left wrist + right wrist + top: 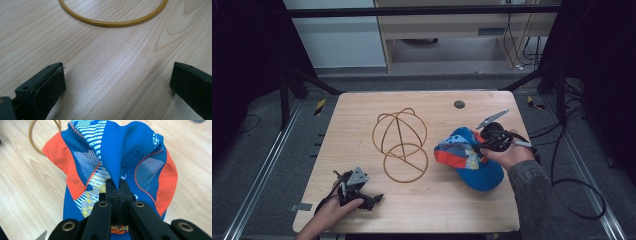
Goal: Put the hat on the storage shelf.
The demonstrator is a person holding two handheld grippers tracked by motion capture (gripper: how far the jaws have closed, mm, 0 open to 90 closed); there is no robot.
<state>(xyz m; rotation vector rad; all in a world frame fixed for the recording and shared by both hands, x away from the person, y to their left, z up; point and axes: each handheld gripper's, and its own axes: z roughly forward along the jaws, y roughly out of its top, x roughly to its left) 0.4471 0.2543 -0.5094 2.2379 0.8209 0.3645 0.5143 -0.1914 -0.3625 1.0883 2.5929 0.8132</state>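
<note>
Two jaws of the right gripper (118, 185) pinch a fold of the blue cap (472, 157) at the table's (362, 107) right. Left gripper (374, 199) rests wide apart near-left, nothing between, wire frame (401, 142) beyond.

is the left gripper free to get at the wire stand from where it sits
Probably yes. The left gripper is open and holds nothing, and bare table lies between it and the near ring of the wire stand. The cap sits off to the side.
</note>
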